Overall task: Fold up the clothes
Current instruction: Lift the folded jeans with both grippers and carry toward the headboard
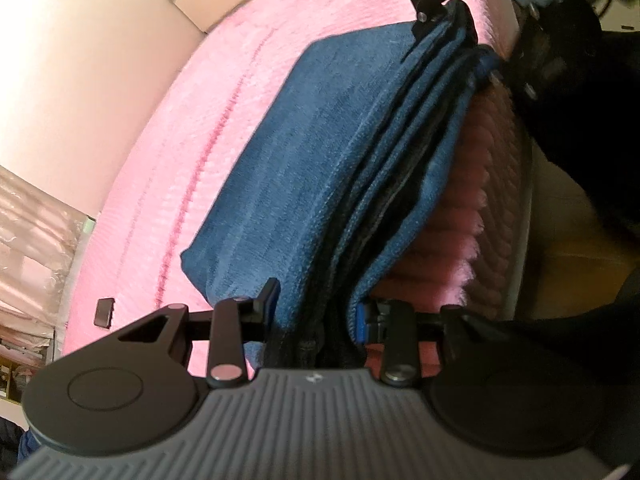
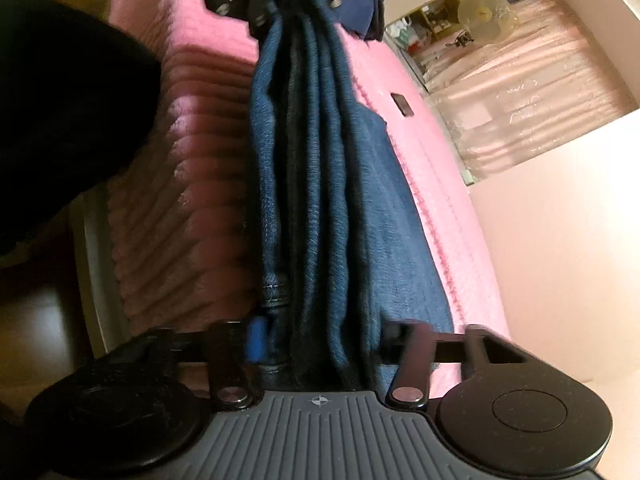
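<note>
A: The fingertips of the left gripper (image 1: 320, 316) are buried in the folds of the blue jeans (image 1: 320, 160), so the pads cannot be seen.

B: The right gripper (image 2: 320, 340) is the same in its own view, and blurred. In the left view its body runs off the top edge.

A: The small dark object (image 1: 105, 312) on the pink blanket (image 1: 180, 140) is too small to identify.

B: The dark shape (image 2: 60, 100) at left is cut off.

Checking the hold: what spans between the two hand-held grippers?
The folded blue garment alone, its stacked edges stretched from the left hand-held gripper to the right hand-held gripper, above the pink bed cover; both views show it.
</note>
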